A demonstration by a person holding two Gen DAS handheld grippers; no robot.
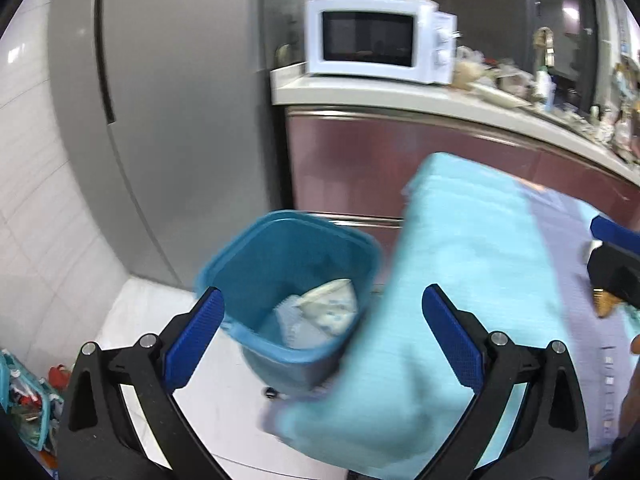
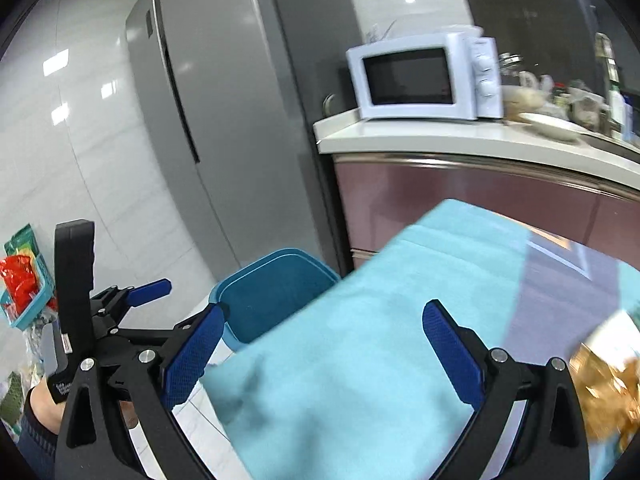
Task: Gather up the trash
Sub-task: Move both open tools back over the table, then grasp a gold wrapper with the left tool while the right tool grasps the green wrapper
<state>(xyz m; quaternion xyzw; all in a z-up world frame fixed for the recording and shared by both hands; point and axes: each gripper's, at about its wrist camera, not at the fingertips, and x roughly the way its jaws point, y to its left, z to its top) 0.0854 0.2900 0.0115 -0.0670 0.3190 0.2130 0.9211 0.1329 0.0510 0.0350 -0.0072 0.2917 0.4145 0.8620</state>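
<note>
1 bin (image 1: pixel 280 264), 1 microwave (image 1: pixel 380 46) (2 grippers)

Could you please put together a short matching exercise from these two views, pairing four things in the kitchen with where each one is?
Things:
1. white microwave oven
2. crumpled white wrapper
3. blue plastic waste bin
4. tall grey refrigerator

Places:
A. on the floor beside the table draped in a light blue cloth
B. on the pale countertop
C. against the white tiled wall, left of the counter
D. at the bottom of the bin

Pairs: 1-B, 2-D, 3-A, 4-C
</note>
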